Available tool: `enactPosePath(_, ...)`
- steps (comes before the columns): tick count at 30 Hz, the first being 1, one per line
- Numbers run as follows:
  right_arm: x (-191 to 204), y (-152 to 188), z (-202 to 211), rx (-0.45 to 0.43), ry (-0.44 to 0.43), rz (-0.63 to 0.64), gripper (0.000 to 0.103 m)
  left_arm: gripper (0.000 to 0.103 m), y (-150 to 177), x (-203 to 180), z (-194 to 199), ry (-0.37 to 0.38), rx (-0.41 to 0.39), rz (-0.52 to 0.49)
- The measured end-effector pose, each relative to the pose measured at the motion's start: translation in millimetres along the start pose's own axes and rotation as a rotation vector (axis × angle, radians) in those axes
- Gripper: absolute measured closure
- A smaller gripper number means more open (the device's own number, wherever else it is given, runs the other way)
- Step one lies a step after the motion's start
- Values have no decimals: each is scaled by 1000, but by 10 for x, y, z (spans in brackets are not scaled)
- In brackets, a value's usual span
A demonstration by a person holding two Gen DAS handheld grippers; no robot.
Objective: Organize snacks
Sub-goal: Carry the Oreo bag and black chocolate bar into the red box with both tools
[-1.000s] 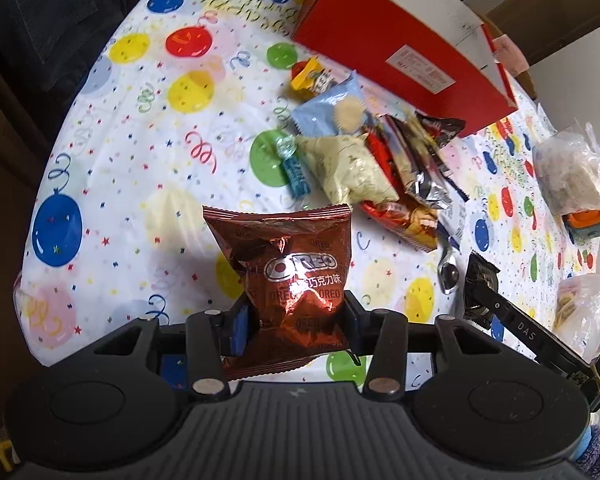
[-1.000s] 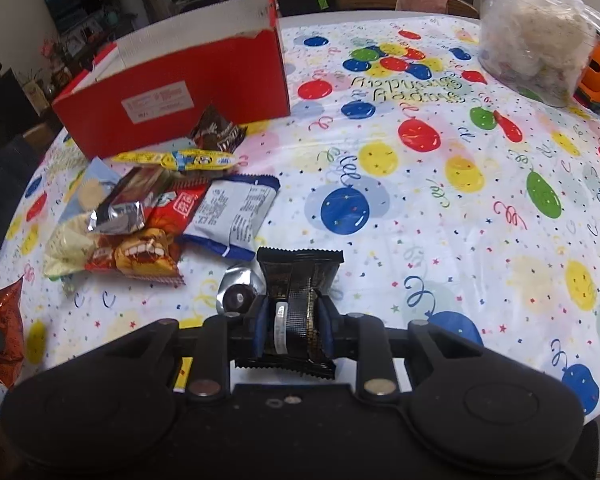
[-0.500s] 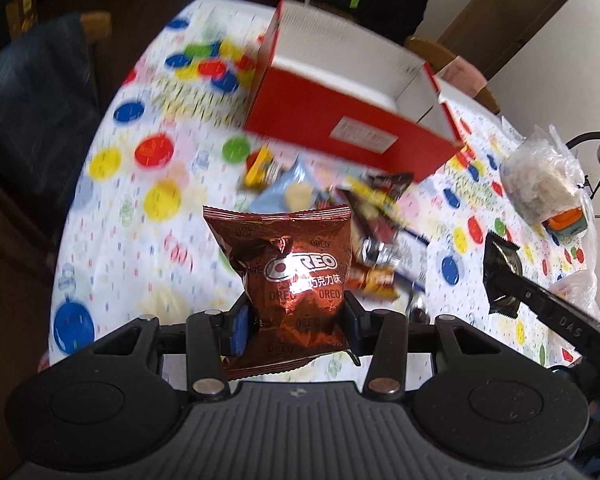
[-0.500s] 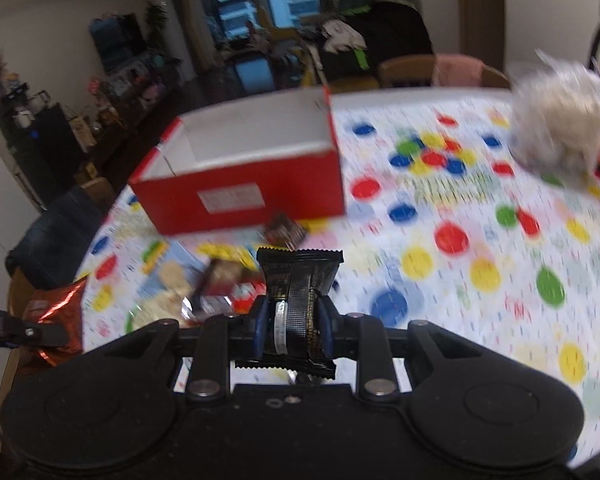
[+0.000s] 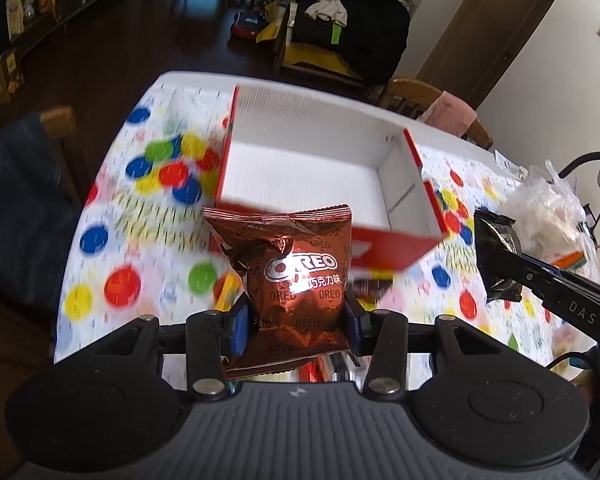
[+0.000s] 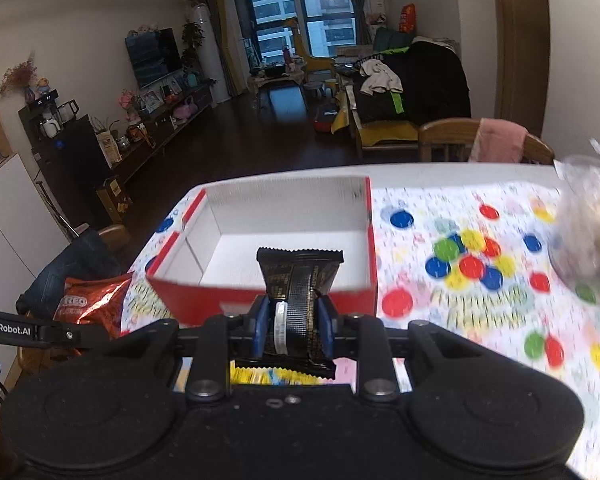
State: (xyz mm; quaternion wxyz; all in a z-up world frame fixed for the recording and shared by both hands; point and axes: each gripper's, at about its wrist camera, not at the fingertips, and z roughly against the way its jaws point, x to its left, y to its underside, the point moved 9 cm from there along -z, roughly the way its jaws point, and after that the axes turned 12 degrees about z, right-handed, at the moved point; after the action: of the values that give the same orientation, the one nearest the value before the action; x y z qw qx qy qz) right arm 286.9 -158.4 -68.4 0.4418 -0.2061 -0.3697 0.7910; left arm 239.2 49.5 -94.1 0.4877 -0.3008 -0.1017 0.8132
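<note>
Left claw (image 5: 296, 322) pinches the Oreo bag (image 5: 290, 280), right claw (image 6: 292, 330) pinches a black packet (image 6: 298, 300), both aloft before the red box (image 5: 316, 176) on the surface (image 5: 112, 232).

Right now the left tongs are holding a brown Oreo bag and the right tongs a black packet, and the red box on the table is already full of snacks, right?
Not quite: the red box is empty; the left wrist view shows its bare white floor. The rest stands: the left tongs hold the Oreo bag, the right tongs the black packet.
</note>
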Motion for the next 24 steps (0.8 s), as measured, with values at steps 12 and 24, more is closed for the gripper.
enactPosePath(12, -197, -501, -795, 55, -41, 25, 78, 58, -867, -326, -550, -64, -4, -48)
enactPosePath(24, -214, -700, -1649, 182, -83, 49, 78, 58, -1353, -298, -1424, -186, 109, -71)
